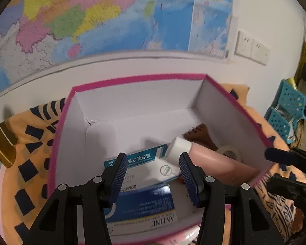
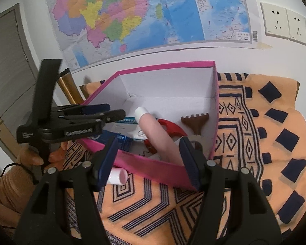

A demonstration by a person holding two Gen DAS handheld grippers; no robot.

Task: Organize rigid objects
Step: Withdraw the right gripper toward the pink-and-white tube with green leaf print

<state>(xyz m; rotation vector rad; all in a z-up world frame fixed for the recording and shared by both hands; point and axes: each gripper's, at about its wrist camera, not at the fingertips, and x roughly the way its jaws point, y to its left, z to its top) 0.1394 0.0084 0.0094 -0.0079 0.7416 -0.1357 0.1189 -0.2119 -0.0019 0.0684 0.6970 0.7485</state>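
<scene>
Wall map [image 2: 149, 14] behind bench with orange patterned cloth [image 2: 255, 143]. Pink box [image 2: 153, 168] holds medicine cartons [image 1: 140, 200], tube [image 2: 153, 130], scissors [image 2: 171, 127], comb [image 2: 195, 122], tape roll [image 1: 230, 152]. Left gripper [image 1: 152, 176] spread, empty, over cartons. Right gripper [image 2: 149, 161] spread, empty, near box wall. Small pink-capped bottle [image 2: 118, 176] outside box, just beside wall. Risk: right gripper knocks wall, shoves box; bottle rolls off.

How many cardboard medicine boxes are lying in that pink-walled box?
2. The white and teal medicine box lies mid-floor; the dark blue medicine box lies nearer the front wall, partly beneath it. Others may be hidden under them.

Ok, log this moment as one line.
left gripper: open over pink cardboard box | right gripper: open, empty | pink white-capped tube: inside box
</scene>
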